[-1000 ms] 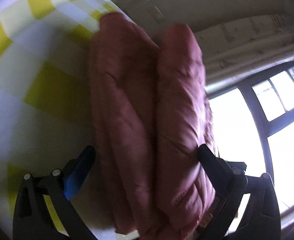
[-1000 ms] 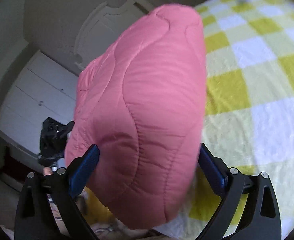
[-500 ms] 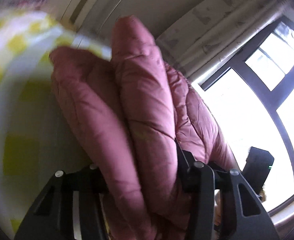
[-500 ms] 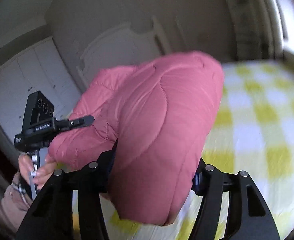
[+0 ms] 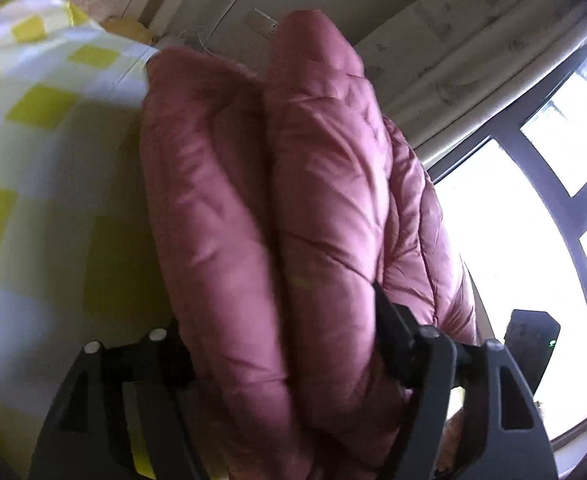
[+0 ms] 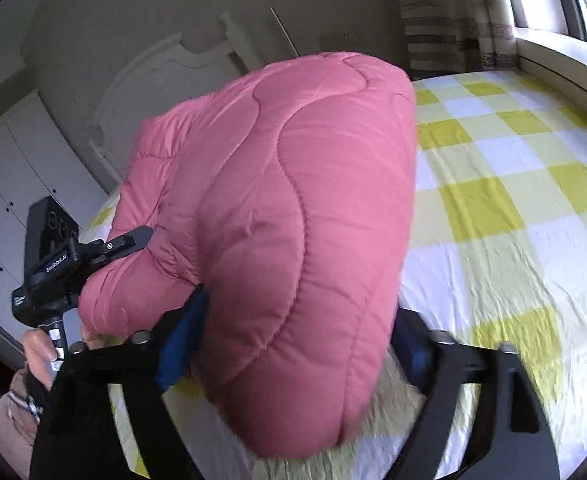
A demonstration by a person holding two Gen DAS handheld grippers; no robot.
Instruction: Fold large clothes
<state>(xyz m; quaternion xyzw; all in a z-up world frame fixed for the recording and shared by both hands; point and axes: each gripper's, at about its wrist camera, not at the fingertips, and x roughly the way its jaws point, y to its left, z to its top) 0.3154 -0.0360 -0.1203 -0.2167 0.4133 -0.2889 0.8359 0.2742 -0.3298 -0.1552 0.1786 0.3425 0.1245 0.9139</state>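
Puffy pink quilted jacket [image 6: 293,216] over the checked bed [image 6: 513,208]: soft, slick, springy (light). Left gripper [image 5: 281,364] and right gripper [image 6: 297,344] jaws clamp thick folded bundles; grip deep.

The left wrist view looks forward along its own fingers, tipped upward, very close to the pink quilted jacket [image 5: 277,216] that fills its middle. To its left lies the yellow checked bed [image 5: 41,152]; to its right stands a bright window [image 5: 513,240], with wall above.

The right wrist view also sits close behind the jacket [image 6: 293,208], facing across the bed [image 6: 513,200] toward the white headboard [image 6: 153,92] and wardrobe doors [image 6: 9,168]. It catches the left gripper [image 6: 131,240] at its left edge.

Both views share the jacket, seen from opposite sides, and the bed.
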